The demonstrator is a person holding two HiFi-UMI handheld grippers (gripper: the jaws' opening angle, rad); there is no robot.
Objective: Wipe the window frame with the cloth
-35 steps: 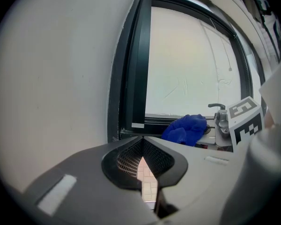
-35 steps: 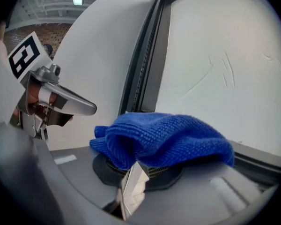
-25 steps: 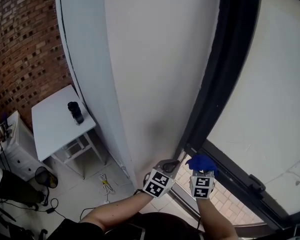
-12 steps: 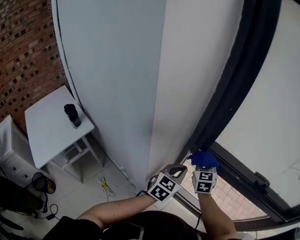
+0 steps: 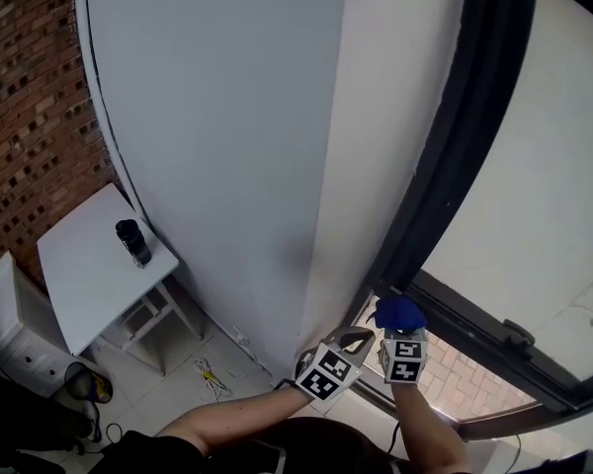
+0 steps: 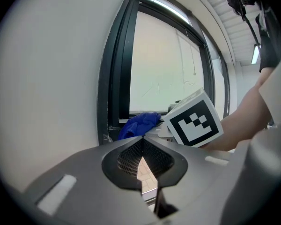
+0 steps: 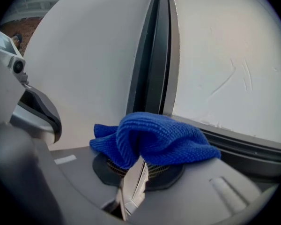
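A blue knitted cloth (image 7: 150, 137) is bunched over the tips of my right gripper (image 7: 136, 159), which is shut on it. In the head view the cloth (image 5: 396, 311) sits at the bottom corner of the black window frame (image 5: 445, 156), with my right gripper (image 5: 396, 328) just under it. The frame's upright (image 7: 154, 50) and lower rail (image 7: 253, 149) show close ahead in the right gripper view. My left gripper (image 5: 357, 341) hovers beside the right one, shut and empty; its view shows the cloth (image 6: 139, 124) against the frame (image 6: 116, 74).
A white wall (image 5: 257, 146) runs left of the window. Below left stand a white table (image 5: 89, 270) with a dark bottle (image 5: 132, 242), a brick wall (image 5: 30, 117) and cables on the tiled floor (image 5: 210, 373).
The head view has swung a little, so the table sits further left. Both grippers stay together at the frame's bottom corner with the cloth held there.
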